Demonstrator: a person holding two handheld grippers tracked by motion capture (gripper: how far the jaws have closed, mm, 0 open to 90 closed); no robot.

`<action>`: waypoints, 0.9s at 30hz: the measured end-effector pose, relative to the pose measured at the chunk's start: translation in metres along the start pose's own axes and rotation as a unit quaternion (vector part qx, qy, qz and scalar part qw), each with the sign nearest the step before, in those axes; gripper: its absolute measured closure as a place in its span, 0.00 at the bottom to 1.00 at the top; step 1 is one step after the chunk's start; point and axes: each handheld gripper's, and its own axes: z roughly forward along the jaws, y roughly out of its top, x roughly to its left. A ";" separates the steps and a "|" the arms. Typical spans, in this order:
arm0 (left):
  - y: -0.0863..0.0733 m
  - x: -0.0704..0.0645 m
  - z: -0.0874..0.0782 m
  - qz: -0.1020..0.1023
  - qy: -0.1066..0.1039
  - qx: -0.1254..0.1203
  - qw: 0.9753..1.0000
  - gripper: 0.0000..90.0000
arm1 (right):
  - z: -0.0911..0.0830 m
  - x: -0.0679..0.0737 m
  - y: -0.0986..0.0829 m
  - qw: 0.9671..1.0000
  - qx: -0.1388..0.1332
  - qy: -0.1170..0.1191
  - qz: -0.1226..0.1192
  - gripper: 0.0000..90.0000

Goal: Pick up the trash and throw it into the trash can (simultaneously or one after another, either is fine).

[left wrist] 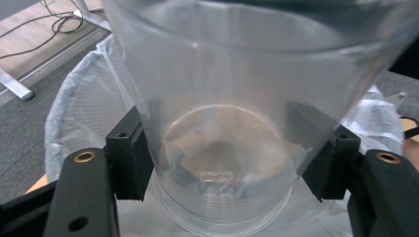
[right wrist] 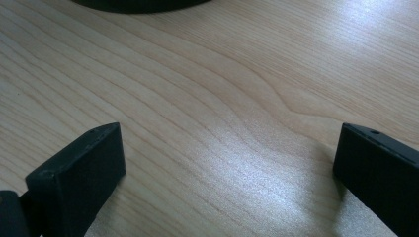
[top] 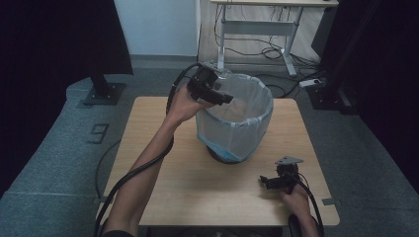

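Left gripper (left wrist: pixel 225 163) pinches a clear plastic cup (left wrist: pixel 232 123) between its jaws over the bag-lined bin (top: pixel 236 116) at centre frame of the high view, while the right gripper (top: pixel 273 181) rests spread on the table (top: pixel 197 187) at lower right.

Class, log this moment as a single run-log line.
left gripper: shut on clear plastic cup, tipped over lined bin | right gripper: open, empty, low over wooden table
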 end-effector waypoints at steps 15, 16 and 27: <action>-0.001 -0.002 0.025 -0.003 0.000 0.034 0.999 0.12 | 0.000 0.000 0.000 1.000 0.000 0.000 0.000 0.00; -0.001 -0.002 0.024 -0.004 -0.001 0.034 0.999 0.08 | 0.000 0.000 0.000 1.000 0.000 0.000 0.000 0.00; -0.009 -0.001 0.009 0.007 -0.015 0.020 1.000 0.02 | 0.000 0.000 0.000 1.000 0.000 0.000 0.000 0.00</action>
